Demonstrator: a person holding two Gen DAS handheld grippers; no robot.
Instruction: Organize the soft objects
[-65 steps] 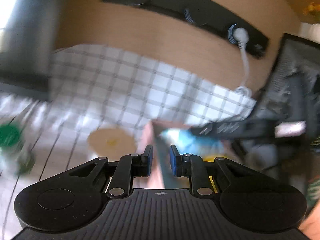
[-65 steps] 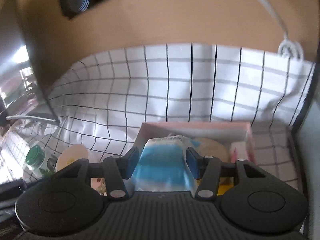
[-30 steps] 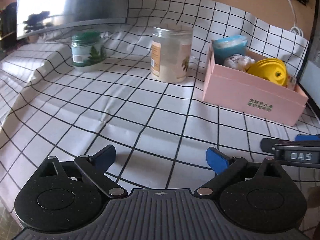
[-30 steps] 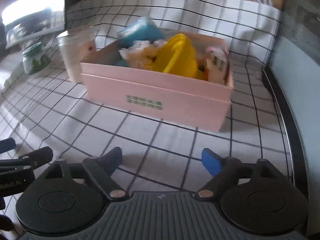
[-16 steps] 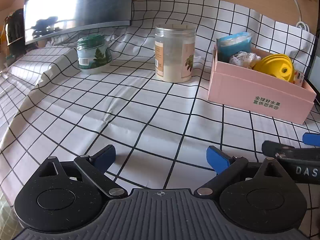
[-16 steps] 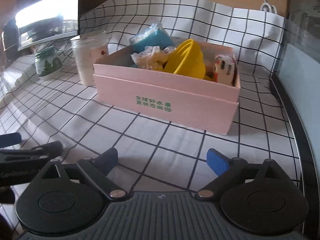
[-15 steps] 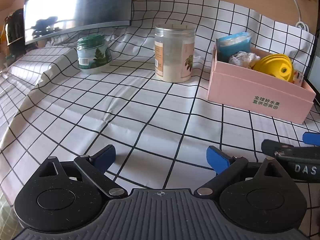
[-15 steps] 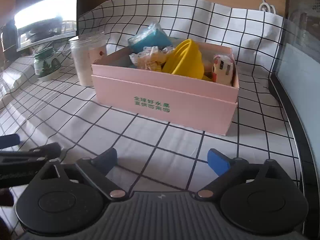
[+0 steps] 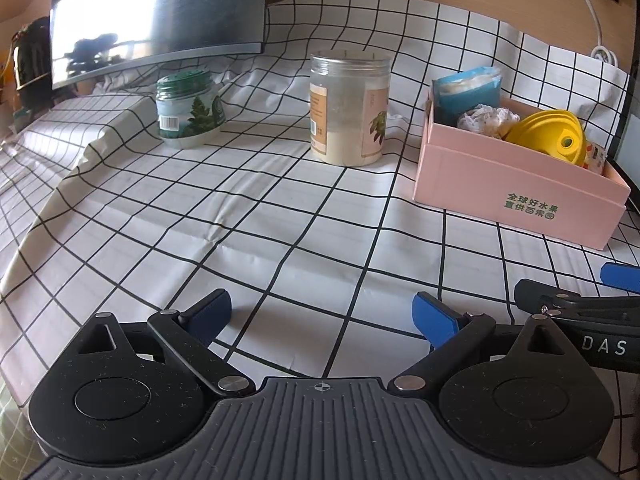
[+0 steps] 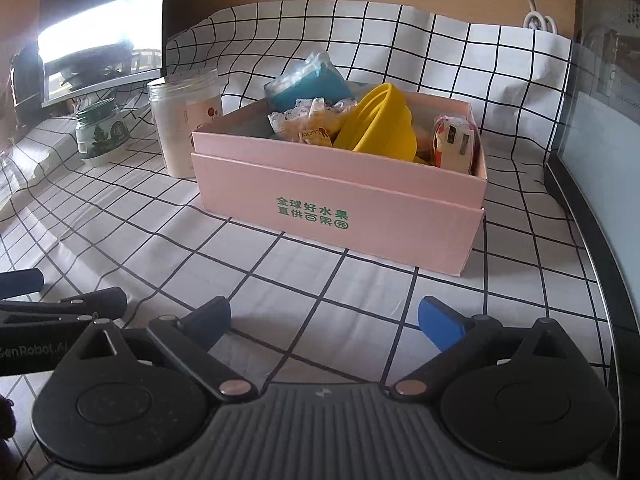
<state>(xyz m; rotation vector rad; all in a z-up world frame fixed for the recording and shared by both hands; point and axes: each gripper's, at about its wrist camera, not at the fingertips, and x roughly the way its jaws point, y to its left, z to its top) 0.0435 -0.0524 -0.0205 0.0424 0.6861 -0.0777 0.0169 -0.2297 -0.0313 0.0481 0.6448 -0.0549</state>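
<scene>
Both grippers hang low over the checked cloth (image 9: 280, 208) on the bench, side by side and empty. The left gripper (image 9: 322, 312) has its jaws spread wide, nothing between the blue pads but bare cloth. The right gripper (image 10: 324, 318) has just been opening its jaws and they now stand wide too, with nothing between them.

Ahead sits the pink box (image 10: 340, 200), green lettering on its front wall, and the soft things are inside it. A blue-and-white soft pack (image 10: 306, 82) stands tilted at the back-left corner, poking above the rim. Just in front of it lies a crumpled lacy bundle (image 10: 310, 118), touching a yellow bowl-shaped piece (image 10: 382, 124) that leans on its side in the middle. At the right end stands a small white-and-red packet (image 10: 454, 146).

Left of the box, just beside it, is a clear jar (image 9: 348, 108) holding pale powder. Further left, well apart, is a short jar with a green lid (image 9: 188, 108). A dark monitor (image 9: 156, 12) stands behind them, and a white cable (image 9: 588, 8) runs down the wooden wall.
</scene>
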